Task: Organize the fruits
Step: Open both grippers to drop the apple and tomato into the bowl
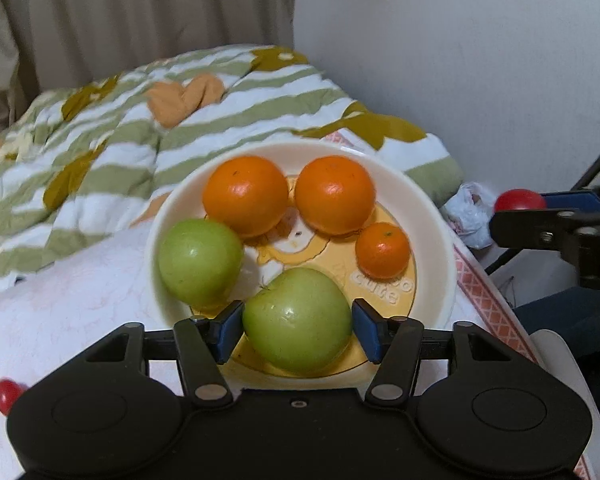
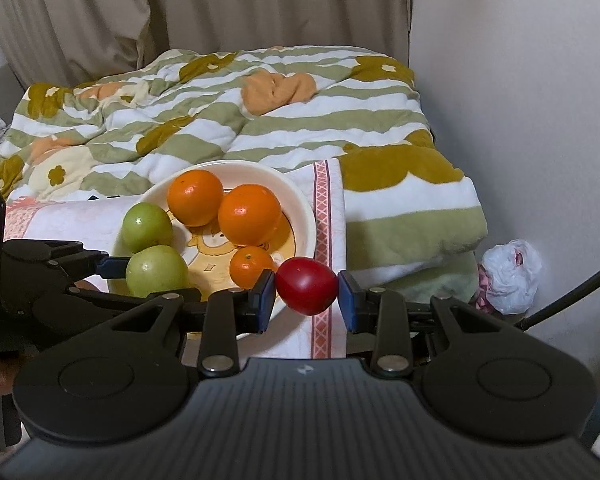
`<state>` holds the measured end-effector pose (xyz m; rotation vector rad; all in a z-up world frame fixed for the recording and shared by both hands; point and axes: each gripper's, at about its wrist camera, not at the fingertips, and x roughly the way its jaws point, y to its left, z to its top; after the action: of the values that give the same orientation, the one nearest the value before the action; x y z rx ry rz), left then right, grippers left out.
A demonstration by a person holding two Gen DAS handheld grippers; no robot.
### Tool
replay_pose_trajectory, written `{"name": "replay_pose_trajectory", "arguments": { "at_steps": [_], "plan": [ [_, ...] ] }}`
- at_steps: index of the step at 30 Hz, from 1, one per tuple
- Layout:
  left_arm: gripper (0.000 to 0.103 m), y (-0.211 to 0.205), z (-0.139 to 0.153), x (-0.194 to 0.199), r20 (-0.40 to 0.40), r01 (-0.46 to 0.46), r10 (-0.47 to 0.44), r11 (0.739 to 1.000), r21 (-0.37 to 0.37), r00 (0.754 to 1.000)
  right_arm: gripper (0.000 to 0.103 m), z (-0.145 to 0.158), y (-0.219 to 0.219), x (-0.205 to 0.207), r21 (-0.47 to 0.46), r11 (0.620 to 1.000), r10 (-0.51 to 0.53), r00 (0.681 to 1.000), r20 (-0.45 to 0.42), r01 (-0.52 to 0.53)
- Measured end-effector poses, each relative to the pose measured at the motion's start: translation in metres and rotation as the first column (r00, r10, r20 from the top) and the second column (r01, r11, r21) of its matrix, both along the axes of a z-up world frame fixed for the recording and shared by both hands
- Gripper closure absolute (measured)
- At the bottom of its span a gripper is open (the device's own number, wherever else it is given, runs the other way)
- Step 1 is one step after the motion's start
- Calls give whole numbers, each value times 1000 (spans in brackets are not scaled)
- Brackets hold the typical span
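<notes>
Left gripper [image 1: 298, 330] sits with jaws wide around the near green apple [image 1: 297, 320] in the bowl [image 1: 440, 240], pads beside the skin, contact unclear; right gripper [image 2: 306, 298] pinches a red fruit [image 2: 307, 286] just past the bowl's right rim. Likely failure: the red fruit is round and held only at its sides, so it could squirt out and roll off the bed edge. The bowl is crowded with three oranges [image 1: 245, 197] and two apples, so a drop may knock the small orange [image 2: 252, 266].
</notes>
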<state>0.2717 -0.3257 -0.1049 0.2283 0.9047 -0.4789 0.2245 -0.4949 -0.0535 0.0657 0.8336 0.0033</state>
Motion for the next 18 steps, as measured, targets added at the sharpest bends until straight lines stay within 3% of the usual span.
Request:
{"name": "replay_pose_trajectory", "arguments": {
  "at_steps": [2,3,11,18],
  "plan": [
    [11,-2,6,-3,31,16,-17,1000,5,999,54,1,1,1,1,1000,-2,1000,1,2],
    [9,-2,8,-5,43,17,-17,1000,6,999,54,3,1,1,2,1000,-1,1000,3,1],
    [7,13,20,-20,57,20,-21,1000,21,998,54,12,11,6,-2,999,38,999,25,-38],
    [4,41,28,-32,59,-40,38,999,35,998,54,8,29,14,8,995,96,995,10,-96]
  ]
}}
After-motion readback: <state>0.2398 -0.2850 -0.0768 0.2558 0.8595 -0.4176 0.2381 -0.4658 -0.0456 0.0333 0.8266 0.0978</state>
